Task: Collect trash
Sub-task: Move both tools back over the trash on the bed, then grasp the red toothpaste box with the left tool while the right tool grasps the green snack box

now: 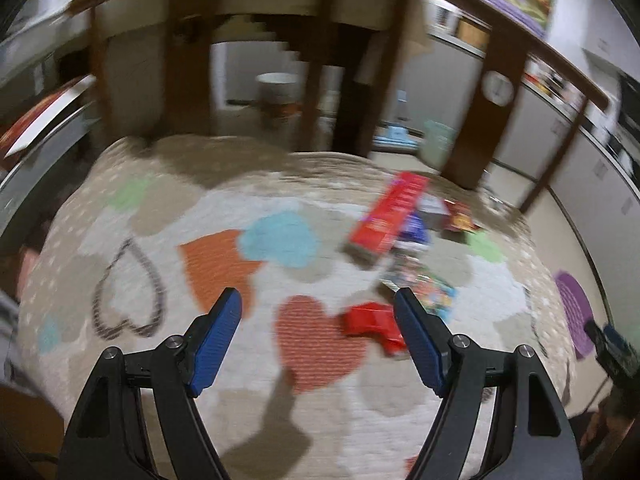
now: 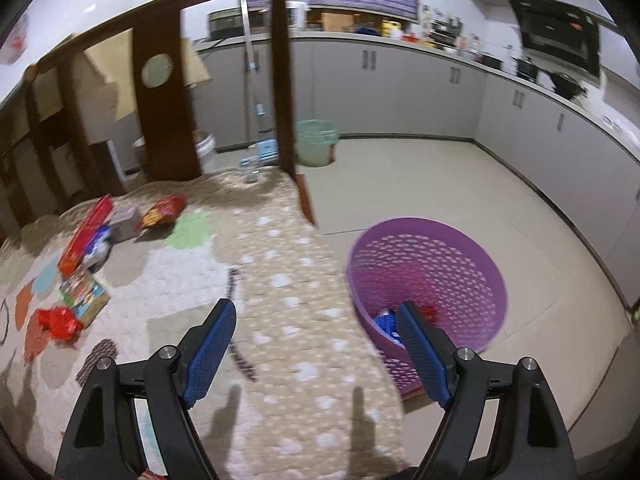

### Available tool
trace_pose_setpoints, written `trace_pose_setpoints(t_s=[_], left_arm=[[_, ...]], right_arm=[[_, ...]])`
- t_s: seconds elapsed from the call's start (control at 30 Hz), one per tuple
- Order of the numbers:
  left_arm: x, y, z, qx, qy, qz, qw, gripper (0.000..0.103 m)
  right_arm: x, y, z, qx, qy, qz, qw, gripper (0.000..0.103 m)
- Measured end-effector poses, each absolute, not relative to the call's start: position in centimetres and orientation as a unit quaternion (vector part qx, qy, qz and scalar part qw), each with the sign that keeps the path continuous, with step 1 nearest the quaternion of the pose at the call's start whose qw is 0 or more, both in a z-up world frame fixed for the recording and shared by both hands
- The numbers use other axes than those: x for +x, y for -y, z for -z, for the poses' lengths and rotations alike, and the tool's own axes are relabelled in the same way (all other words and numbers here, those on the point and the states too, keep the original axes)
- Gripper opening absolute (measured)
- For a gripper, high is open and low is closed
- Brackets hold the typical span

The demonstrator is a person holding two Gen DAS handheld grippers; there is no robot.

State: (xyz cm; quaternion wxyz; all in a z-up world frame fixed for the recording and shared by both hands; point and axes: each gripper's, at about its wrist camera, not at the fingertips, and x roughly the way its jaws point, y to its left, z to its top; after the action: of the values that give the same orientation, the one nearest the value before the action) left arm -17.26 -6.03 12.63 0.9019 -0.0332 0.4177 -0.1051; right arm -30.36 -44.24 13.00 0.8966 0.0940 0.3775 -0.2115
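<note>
Trash lies on a heart-patterned rug (image 1: 168, 208): a crumpled red wrapper (image 1: 370, 326), a long red box (image 1: 390, 216), a colourful flat packet (image 1: 424, 284) and a red snack bag (image 1: 460, 218). My left gripper (image 1: 318, 300) is open and empty above the rug, the red wrapper just inside its right finger. My right gripper (image 2: 314, 314) is open and empty over the rug's edge. A purple basket (image 2: 428, 276) stands on the floor to its right, with blue and red items inside. The same trash shows at the left of the right wrist view: wrapper (image 2: 58, 322), box (image 2: 86, 236), snack bag (image 2: 162, 210).
A dark wooden frame with posts (image 2: 286, 92) stands at the rug's far edge. A green bin (image 2: 316, 142) and a white bucket (image 1: 276, 88) stand behind it. Grey kitchen cabinets (image 2: 400, 92) line the far and right walls. Bare floor (image 2: 420, 184) lies beyond the basket.
</note>
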Motion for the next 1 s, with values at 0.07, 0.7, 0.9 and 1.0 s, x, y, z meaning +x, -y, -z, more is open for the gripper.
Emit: trace_pose_setpoints(t_s=[0.07,0.7,0.9,1.0], left_arm=[[-16.9,3.7,-12.4,-0.048,-0.418,0.082,0.904,0.077],[-8.3,9.9,-8.9,-0.016,-0.459,0.213,0.863,0.078],[-4.2,14.7,-7.8,0.02,-0.47,0.255,0.845,0.078],[-2.3,15.4,-6.6,0.016,-0.491,0.265,0.83,0.078]], right_arm=[[-29.8,43.2,-12.8,0.092,-0.384,0.191,0.899,0.086],[-21.8,34.8,-10.1,0.086,-0.476,-0.026,0.875,0.086],[-16.2,31.7,-10.4,0.069,-0.479,-0.096,0.87,0.086],[-13.3,29.5,-9.6,0.035,-0.494,-0.131,0.859,0.086]])
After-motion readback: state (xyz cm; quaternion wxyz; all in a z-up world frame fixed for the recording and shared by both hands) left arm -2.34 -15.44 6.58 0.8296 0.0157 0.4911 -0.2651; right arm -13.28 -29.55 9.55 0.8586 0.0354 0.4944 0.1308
